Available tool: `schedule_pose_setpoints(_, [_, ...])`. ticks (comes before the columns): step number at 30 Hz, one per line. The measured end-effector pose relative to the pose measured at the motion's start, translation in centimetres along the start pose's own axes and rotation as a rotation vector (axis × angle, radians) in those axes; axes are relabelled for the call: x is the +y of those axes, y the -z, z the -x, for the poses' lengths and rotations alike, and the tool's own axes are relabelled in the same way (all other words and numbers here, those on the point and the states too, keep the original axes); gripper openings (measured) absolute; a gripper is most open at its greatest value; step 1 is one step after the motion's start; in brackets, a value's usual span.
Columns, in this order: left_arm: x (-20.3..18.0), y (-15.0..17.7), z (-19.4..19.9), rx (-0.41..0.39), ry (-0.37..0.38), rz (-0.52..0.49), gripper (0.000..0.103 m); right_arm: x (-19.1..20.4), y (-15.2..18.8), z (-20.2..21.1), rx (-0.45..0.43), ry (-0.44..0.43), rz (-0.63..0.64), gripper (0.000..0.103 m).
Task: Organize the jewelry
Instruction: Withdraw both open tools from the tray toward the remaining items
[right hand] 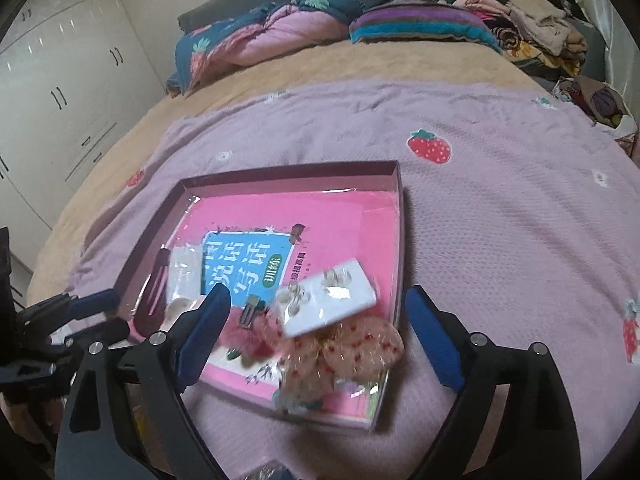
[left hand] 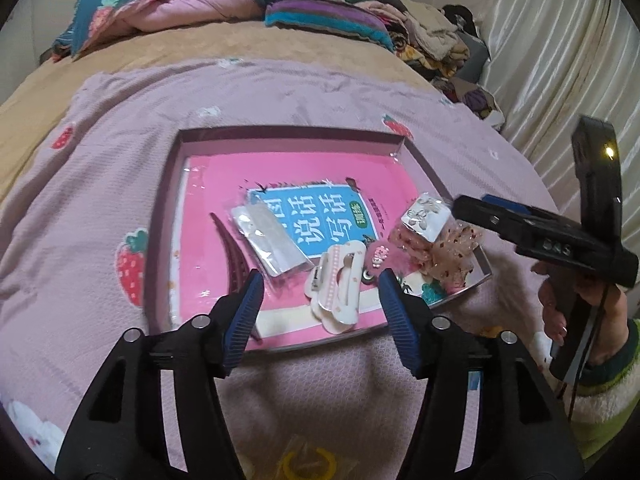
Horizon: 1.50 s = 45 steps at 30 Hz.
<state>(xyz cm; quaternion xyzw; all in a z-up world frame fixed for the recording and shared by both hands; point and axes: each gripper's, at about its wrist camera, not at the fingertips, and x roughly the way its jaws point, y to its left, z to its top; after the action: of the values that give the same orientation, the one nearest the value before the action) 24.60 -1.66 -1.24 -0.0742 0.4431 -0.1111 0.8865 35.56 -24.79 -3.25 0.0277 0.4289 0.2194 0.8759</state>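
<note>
My left gripper (left hand: 320, 300) is open above the near edge of the tray (left hand: 280, 132). Nothing is between my blue fingers (left hand: 246, 312). Just past them lie white hair clips (left hand: 338, 292) on a pink book (left hand: 280, 172). A dark red clip (left hand: 234, 256) and a small clear bag (left hand: 270, 240) lie to the left. My right gripper (left hand: 472, 206) is on the right, over a white earring card (left hand: 426, 216) and a frilly pink bow (left hand: 448, 256).

A home bedroom: bed (right hand: 360, 64), folded quilt (right hand: 256, 44), white wardrobe (right hand: 60, 80).
</note>
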Motion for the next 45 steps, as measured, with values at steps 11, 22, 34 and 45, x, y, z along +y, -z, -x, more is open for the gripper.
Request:
schedule_pose_setpoints(11, [0.6, -0.2, 5.0, -0.094, -0.025, 0.044, 0.072, 1.0, 0.4, 5.4, -0.083, 0.006, 0.006, 0.091])
schedule_pose_setpoints(22, [0.4, 0.6, 9.9, -0.188, -0.034, 0.068, 0.082, 3.0, 1.3, 10.2, -0.145, 0.004, 0.046, 0.092])
schedule_pose_setpoints(34, [0.6, 2.4, 13.9, -0.237, -0.046, 0.078, 0.086, 4.8, 3.0, 14.7, -0.200, 0.012, 0.069, 0.094])
schedule_pose_setpoints(45, [1.8, 5.2, 15.4, -0.235, -0.059, 0.107, 0.086, 6.3, 5.4, 16.9, -0.207, 0.016, 0.113, 0.095])
